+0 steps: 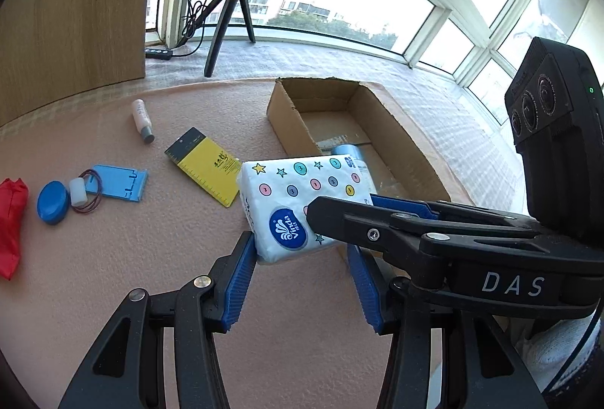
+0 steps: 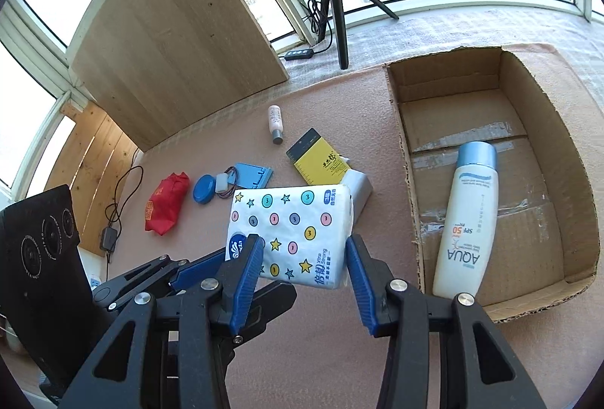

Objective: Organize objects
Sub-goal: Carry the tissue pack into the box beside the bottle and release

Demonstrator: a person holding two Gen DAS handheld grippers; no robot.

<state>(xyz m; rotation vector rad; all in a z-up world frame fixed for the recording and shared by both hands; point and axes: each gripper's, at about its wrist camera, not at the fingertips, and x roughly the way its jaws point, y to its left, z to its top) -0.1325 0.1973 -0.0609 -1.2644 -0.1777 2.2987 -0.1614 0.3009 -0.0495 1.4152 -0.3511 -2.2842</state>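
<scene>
A white tissue pack (image 1: 302,190) (image 2: 294,220) printed with coloured dots and stars hangs tilted above the pink mat, just left of the open cardboard box (image 1: 294,118) (image 2: 407,152). My left gripper (image 1: 301,243) has its blue pads against the pack's near end. My right gripper (image 2: 304,239) comes in from the box side. One of its fingers lies by the blue logo and the other sits at the pack's far edge. A white sunscreen bottle (image 2: 468,212) lies inside the box.
On the mat to the left lie a yellow card (image 1: 207,165), a small white bottle (image 1: 142,120), a blue stand (image 1: 117,182), a blue round lid (image 1: 53,201) and a red pouch (image 1: 11,220). A tripod (image 1: 226,20) and a wooden board (image 1: 71,12) stand behind.
</scene>
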